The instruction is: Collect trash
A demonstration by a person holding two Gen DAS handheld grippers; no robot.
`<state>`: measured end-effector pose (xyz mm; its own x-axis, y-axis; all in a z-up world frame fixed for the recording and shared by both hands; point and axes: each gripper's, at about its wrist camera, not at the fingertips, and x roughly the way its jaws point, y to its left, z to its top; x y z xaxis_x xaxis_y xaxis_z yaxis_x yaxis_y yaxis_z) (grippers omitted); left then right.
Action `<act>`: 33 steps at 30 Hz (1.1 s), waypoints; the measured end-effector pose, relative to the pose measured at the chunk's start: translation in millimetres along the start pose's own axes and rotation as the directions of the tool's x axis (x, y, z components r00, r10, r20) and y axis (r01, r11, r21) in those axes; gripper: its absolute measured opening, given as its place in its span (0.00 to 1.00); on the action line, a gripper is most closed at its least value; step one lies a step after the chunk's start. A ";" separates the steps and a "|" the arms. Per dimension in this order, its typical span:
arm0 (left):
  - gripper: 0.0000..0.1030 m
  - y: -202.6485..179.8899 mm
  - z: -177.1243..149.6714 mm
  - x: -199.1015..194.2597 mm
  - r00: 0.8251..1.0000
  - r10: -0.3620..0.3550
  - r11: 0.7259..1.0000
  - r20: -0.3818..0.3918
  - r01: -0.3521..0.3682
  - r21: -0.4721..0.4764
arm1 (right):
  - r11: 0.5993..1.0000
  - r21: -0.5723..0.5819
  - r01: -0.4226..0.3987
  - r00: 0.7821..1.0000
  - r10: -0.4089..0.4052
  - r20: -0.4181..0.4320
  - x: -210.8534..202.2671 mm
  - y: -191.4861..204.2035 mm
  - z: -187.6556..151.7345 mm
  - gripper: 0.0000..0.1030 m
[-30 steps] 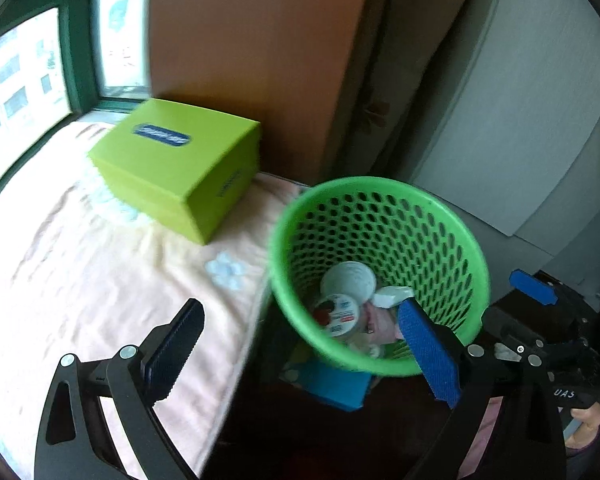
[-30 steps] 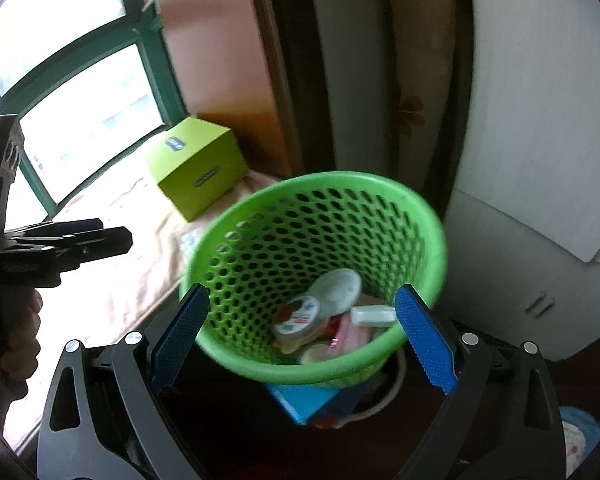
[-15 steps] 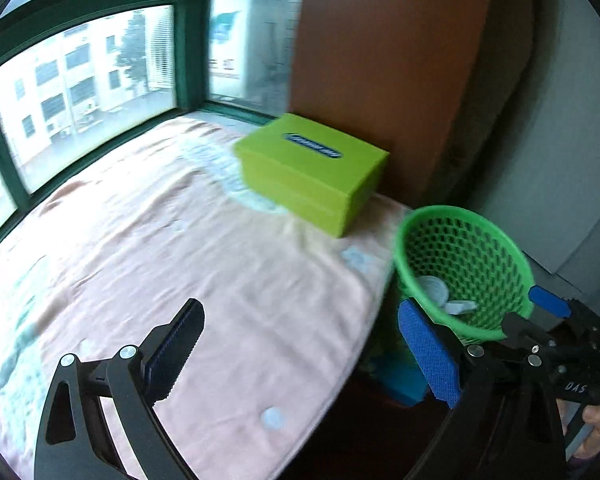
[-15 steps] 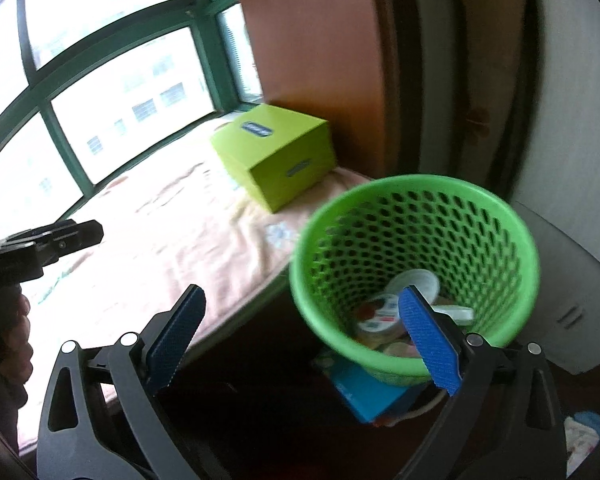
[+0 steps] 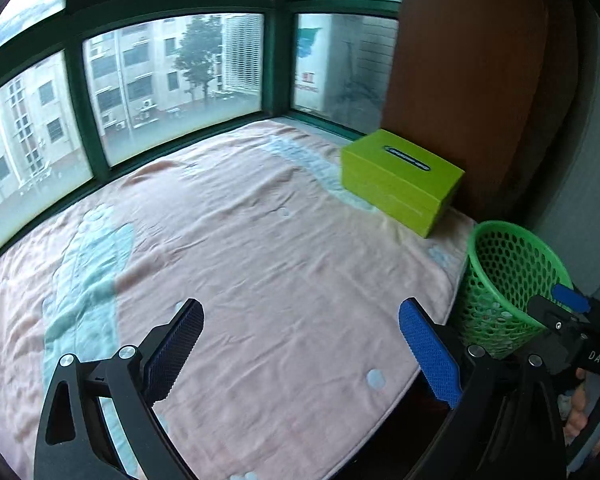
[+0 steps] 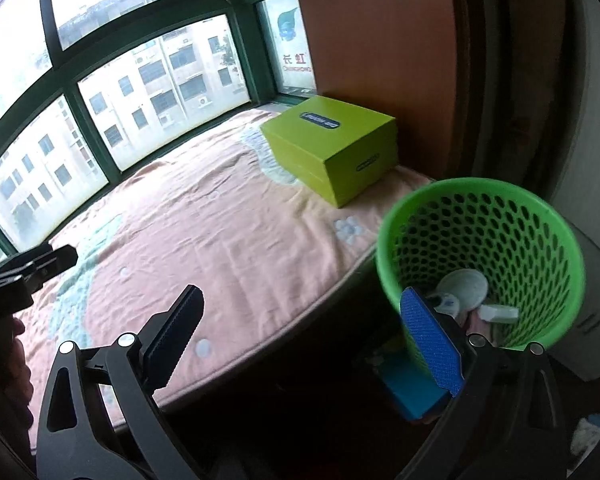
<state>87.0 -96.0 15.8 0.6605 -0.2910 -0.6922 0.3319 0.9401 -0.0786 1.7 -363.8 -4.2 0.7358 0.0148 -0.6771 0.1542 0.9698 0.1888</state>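
A green perforated basket stands beside the bed's right edge, with trash in its bottom: a white round lid and a small white piece. My right gripper hovers over the bed edge just left of the basket. Its jaws are opening, with nothing between them. My left gripper is open and empty over the pink blanket, with the basket far to its right. No loose trash shows on the blanket.
A lime-green box lies on the blanket at the back right, against a brown panel. Green-framed windows run behind the bed. A blue object lies on the dark floor under the basket. A pale cabinet stands at the right.
Both grippers have swung left, away from the basket, so that the bed and windows now fill the views. The basket has slid to the right edge of the left wrist view.
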 end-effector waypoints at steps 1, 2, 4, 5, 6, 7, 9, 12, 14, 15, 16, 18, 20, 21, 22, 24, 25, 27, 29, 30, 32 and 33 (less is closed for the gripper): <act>0.92 5.3 -2.5 -1.5 1.000 0.006 1.000 0.000 -0.006 -0.013 | 1.000 -0.001 -0.004 1.000 0.004 0.001 -0.9 4.0 -1.2 0.95; 0.92 9.2 -4.6 -2.9 1.000 0.013 1.000 -0.001 -0.013 -0.022 | 1.000 -0.008 -0.005 1.000 0.005 0.002 -0.4 8.5 -1.6 0.95; 0.92 19.0 -8.8 -5.5 1.000 0.029 0.999 -0.002 -0.029 -0.045 | 1.000 -0.023 -0.005 1.000 0.005 0.000 0.3 15.1 -2.1 0.95; 0.92 24.2 -10.2 -6.8 0.999 0.039 0.998 0.000 -0.039 -0.058 | 1.000 -0.031 -0.004 1.000 0.004 -0.001 0.9 17.7 -2.2 0.95; 0.92 27.4 -11.2 -7.4 0.999 0.047 0.997 0.000 -0.047 -0.065 | 0.999 -0.040 -0.003 1.000 0.003 -0.001 1.1 21.2 -2.1 0.95; 0.92 32.5 -12.5 -9.6 0.998 0.057 0.996 0.003 -0.057 -0.075 | 0.999 -0.043 -0.006 1.000 0.006 0.001 1.4 22.9 -2.0 0.95; 0.92 39.7 -14.9 -13.9 0.997 0.070 0.993 0.009 -0.069 -0.093 | 0.999 -0.043 -0.012 1.000 0.013 0.005 1.3 25.7 -1.5 0.95; 0.92 47.7 -18.9 -17.5 0.994 0.105 0.989 0.016 -0.103 -0.110 | 0.999 -0.041 -0.022 1.000 0.023 0.010 2.2 28.7 -1.2 0.95; 0.92 52.3 -21.3 -18.9 0.993 0.118 0.986 0.020 -0.115 -0.123 | 0.999 -0.039 -0.025 1.000 0.025 0.010 4.0 30.7 -0.8 0.95; 0.92 53.1 -21.6 -19.4 0.992 0.124 0.985 0.022 -0.120 -0.125 | 0.999 -0.040 -0.027 1.000 0.027 0.009 4.8 31.6 -0.5 0.95; 0.92 54.9 -22.3 -19.9 0.991 0.134 0.983 0.023 -0.130 -0.128 | 0.999 -0.040 -0.024 1.000 0.024 0.012 5.0 32.2 -0.3 0.95; 0.92 58.2 -23.2 -20.7 0.989 0.144 0.981 0.026 -0.139 -0.133 | 0.999 -0.042 -0.020 1.000 0.020 0.012 5.6 32.6 0.1 0.95; 0.92 61.5 -23.6 -21.7 0.987 0.156 0.978 0.032 -0.150 -0.142 | 0.999 -0.040 -0.016 1.000 0.016 0.013 5.7 32.3 0.0 0.95; 0.92 63.0 -24.6 -22.0 0.985 0.167 0.977 0.034 -0.161 -0.144 | 0.999 -0.040 -0.012 1.000 0.012 0.013 6.0 32.2 -0.2 0.95; 0.92 64.2 -25.4 -21.6 0.984 0.177 0.975 0.031 -0.171 -0.144 | 0.999 -0.039 -0.013 1.000 0.013 0.012 6.0 31.7 -0.4 0.95; 0.92 66.3 -26.0 -19.5 0.985 0.171 0.975 0.024 -0.166 -0.146 | 0.999 -0.038 -0.017 1.000 0.018 0.008 7.0 31.2 -0.5 0.95; 0.92 67.6 -26.2 -18.5 0.986 0.163 0.977 0.020 -0.159 -0.143 | 0.999 -0.043 -0.013 1.000 0.013 0.005 8.1 31.4 0.3 0.95; 0.92 70.6 -26.9 -19.4 0.981 0.190 0.973 0.026 -0.185 -0.138 | 0.999 -0.044 -0.004 1.000 0.004 0.009 8.7 31.7 1.5 0.95; 0.92 75.9 -26.4 -19.1 0.984 0.177 0.973 0.014 -0.173 -0.152 | 0.999 -0.039 -0.017 1.000 0.017 0.003 9.7 32.8 2.1 0.95; 0.92 78.1 -26.0 -19.5 0.983 0.182 0.972 0.011 -0.178 -0.151 | 0.999 -0.039 -0.014 1.000 0.014 0.003 10.6 33.6 2.0 0.95; 0.92 79.5 -26.3 -19.4 0.980 0.198 0.971 0.008 -0.195 -0.140 | 0.999 -0.049 -0.011 1.000 0.011 0.001 12.9 37.0 0.6 0.95; 0.92 80.9 -27.4 -19.4 0.983 0.186 0.973 0.006 -0.183 -0.144 | 0.999 -0.052 -0.010 1.000 0.010 -0.001 13.8 38.0 0.0 0.95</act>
<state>82.7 -9.4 3.2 0.7144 -0.1124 -0.6906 0.1050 0.9931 -0.0530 17.8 -326.7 -6.3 0.7368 0.0251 -0.6757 0.1121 0.9810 0.1587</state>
